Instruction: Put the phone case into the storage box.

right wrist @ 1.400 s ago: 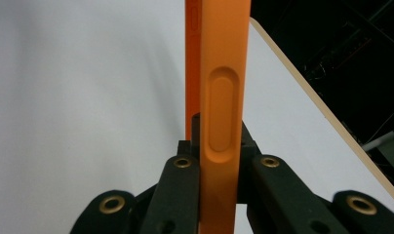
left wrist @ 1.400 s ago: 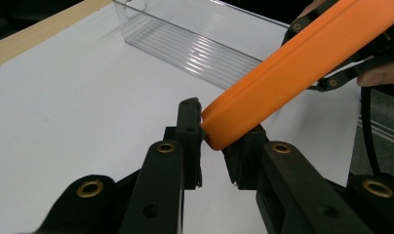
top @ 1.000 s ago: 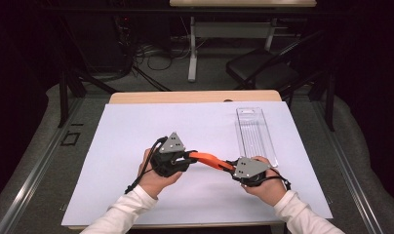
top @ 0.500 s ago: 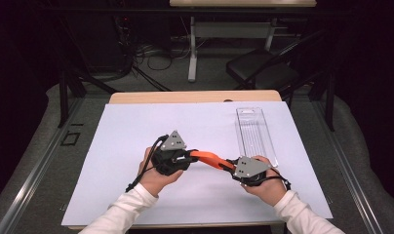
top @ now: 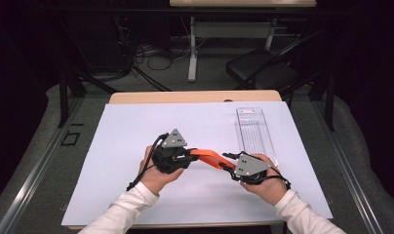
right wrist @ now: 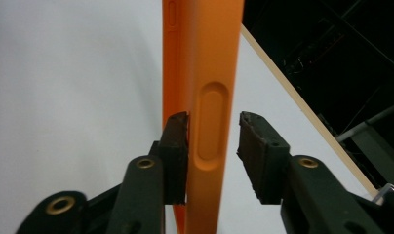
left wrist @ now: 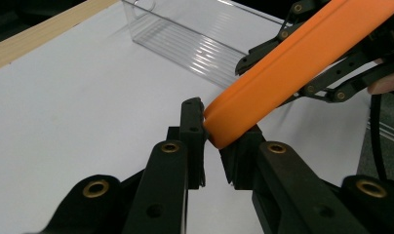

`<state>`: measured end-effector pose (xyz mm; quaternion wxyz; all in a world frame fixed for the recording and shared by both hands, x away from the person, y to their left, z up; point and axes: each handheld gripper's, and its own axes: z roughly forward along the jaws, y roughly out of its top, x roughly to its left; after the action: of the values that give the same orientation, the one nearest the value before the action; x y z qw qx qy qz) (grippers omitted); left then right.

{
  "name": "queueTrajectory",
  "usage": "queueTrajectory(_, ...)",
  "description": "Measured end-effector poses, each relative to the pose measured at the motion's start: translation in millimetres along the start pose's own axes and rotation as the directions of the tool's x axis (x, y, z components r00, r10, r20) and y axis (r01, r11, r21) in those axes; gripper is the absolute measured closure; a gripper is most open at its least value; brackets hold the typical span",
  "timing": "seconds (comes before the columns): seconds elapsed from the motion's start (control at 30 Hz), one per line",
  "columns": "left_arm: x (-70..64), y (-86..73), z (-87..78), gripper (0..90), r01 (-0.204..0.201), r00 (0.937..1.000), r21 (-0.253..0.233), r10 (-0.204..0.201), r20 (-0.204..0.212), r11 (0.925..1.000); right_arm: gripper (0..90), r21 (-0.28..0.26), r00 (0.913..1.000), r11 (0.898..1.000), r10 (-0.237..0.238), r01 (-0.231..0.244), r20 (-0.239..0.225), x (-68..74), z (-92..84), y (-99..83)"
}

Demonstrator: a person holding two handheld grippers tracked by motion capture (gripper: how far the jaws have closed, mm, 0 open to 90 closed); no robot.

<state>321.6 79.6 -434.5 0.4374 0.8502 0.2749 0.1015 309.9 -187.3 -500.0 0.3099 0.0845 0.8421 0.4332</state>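
Passing the orange phone case (top: 208, 158) over, the left gripper (left wrist: 212, 141) is clamping its end while the right gripper (right wrist: 212, 146), jaws just opening off it, is needing to back clear.

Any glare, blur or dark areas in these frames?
High view: white table sheet evenly lit, surroundings nearly black. Left gripper view: bright streaks on the clear ribbed plastic tray. Right gripper view: the smooth orange silicone case sharp, dark background soft.

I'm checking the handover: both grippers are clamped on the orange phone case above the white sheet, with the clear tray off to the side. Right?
Not quite. The left gripper is clamped on the orange phone case, but the right gripper is not: its jaws have just been opening, and the right gripper view shows a gap at one pad. The clear tray does sit aside on the white sheet.
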Motion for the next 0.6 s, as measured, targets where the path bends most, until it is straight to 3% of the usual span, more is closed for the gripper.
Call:
queueTrajectory(0.17, 1.5, 2.1, -1.3, 80.1, 0.008, 0.9999, 0.013, -0.007, -0.012, 0.9999, 55.0, -0.003, 0.9999, 1.0, 0.003, -0.003, 0.015, -1.3, -1.7, 1.8)
queueTrajectory(0.6, 6.7, 7.4, -2.9, 80.0, 0.042, 0.9972, 0.047, -0.039, -0.064, 0.9981, 49.1, 0.0, 0.9987, 1.0, -0.018, 0.018, 0.048, -4.2, -4.2, 6.1)
